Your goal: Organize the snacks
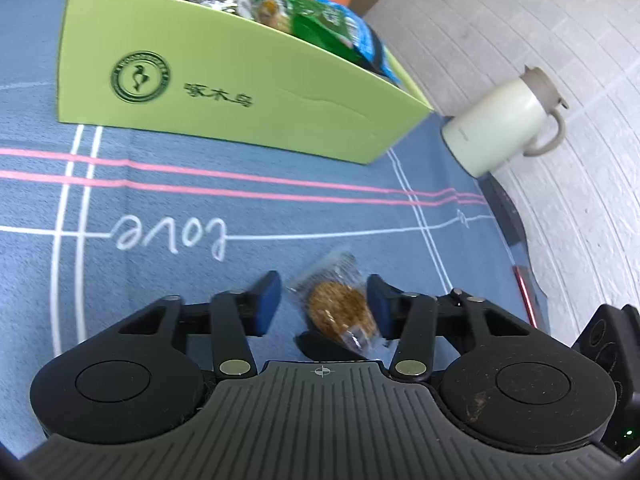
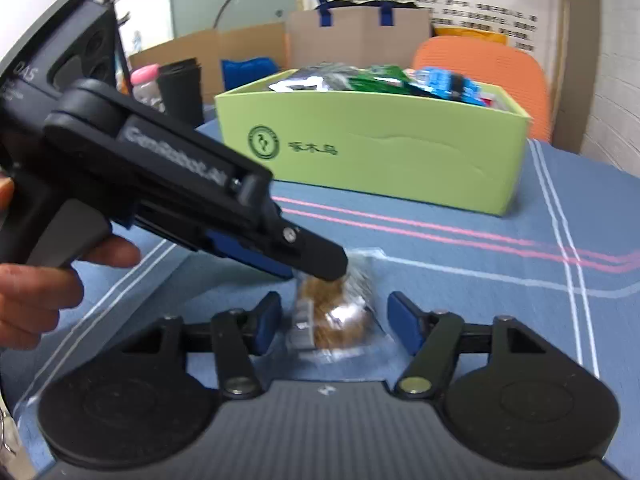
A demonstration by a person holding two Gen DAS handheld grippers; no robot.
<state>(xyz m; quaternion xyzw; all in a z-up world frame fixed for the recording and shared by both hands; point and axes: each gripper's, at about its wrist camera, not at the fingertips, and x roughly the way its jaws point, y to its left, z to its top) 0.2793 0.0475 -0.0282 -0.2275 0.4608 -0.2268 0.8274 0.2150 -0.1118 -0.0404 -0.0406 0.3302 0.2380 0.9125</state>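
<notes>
A: Where's the snack?
B: A round brown cookie in crinkly clear wrap [image 1: 338, 307] lies on the blue cloth-covered worktop [image 1: 280, 216], between the spread blue pads of the left claw [image 1: 324, 300], unpinched.
A: And the right claw [image 2: 334, 316]?
B: Also open, around the same packet.
A: Beyond?
B: Bare cloth, then the pale-green cardboard box [image 1: 224, 92], heaped with shiny packets.

"love" on tablecloth [image 1: 168, 236]
</notes>
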